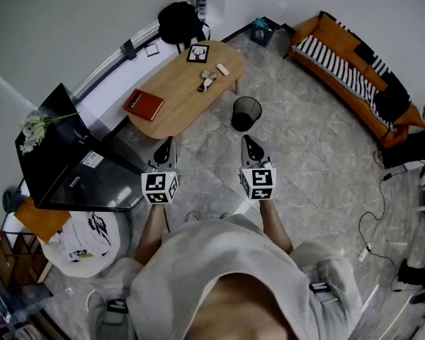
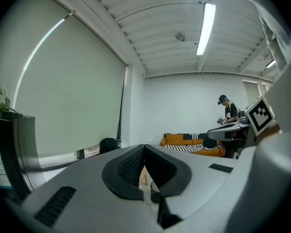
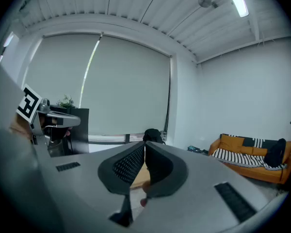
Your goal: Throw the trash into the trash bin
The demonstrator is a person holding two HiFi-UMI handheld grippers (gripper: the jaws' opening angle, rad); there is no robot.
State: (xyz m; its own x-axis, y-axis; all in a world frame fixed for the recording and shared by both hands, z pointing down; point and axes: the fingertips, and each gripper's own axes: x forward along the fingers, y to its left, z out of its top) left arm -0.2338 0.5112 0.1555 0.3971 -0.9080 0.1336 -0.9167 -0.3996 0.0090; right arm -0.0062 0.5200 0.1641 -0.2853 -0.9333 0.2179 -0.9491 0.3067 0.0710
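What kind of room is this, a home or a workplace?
Probably a living-room mock-up inside a workplace: an orange sofa, a wooden coffee table and a mesh bin sit under strip lights.

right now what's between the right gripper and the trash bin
Nothing: the head view shows only bare floor between the right gripper and the trash bin.

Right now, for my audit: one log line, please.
left gripper shut | right gripper shut | trash on wooden table | trash bin on floor
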